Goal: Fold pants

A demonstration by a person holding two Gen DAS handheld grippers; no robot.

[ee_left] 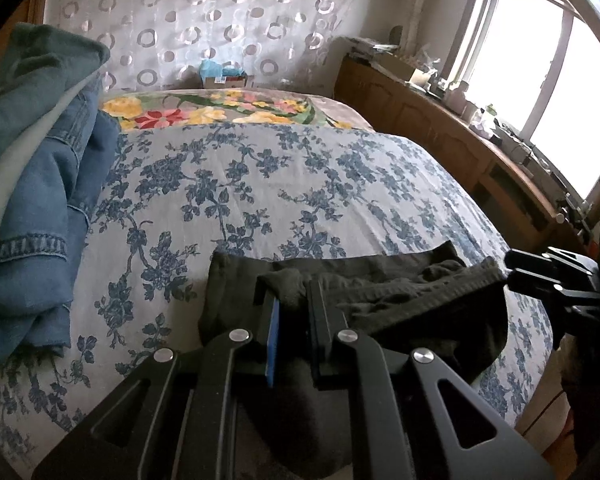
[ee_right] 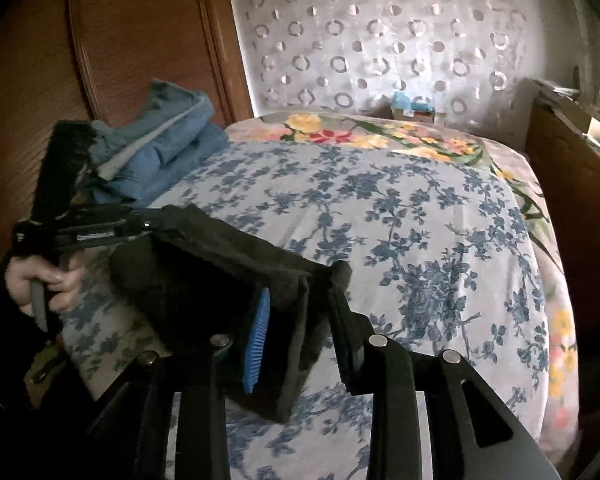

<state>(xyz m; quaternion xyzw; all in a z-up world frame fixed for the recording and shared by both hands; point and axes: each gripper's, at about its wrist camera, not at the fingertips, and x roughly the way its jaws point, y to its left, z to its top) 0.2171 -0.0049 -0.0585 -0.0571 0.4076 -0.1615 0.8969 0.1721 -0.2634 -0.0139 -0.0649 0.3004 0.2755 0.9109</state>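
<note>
Filling the bottom centre of the left wrist view: left gripper (ee_left: 290,300), black two-finger tool with a blue pad on one finger, jaws clamped on a bunched fold of the dark pants (ee_left: 400,292). Pants: dark olive-black fabric, stretched across the lower middle of the frame toward the right edge, where the right gripper (ee_left: 508,276) pinches the opposite end of the ribbed waistband. Right wrist view, bottom centre: right gripper (ee_right: 304,292), same build, blue pad showing, fingers closed on the pants (ee_right: 220,256) edge; cloth hangs down between the fingers, spanning to the left gripper (ee_right: 148,224) at centre left. Hand (ee_right: 44,280) at lower left of that view, wrapped around the left tool's handle. Bedspread (ee_left: 280,184), pale grey with blue floral print, beneath the pants and filling mid-frame. Stack of blue denim and teal garments (ee_left: 40,180) at left edge. Blanket (ee_left: 220,110), bright floral, beyond the bedspread. Small box with blue contents (ee_left: 224,76) at upper centre. Curtain (ee_left: 204,20) with ring pattern behind. Wooden cabinet (ee_left: 440,128), cluttered top, upper right below the window (ee_left: 540,80)
</note>
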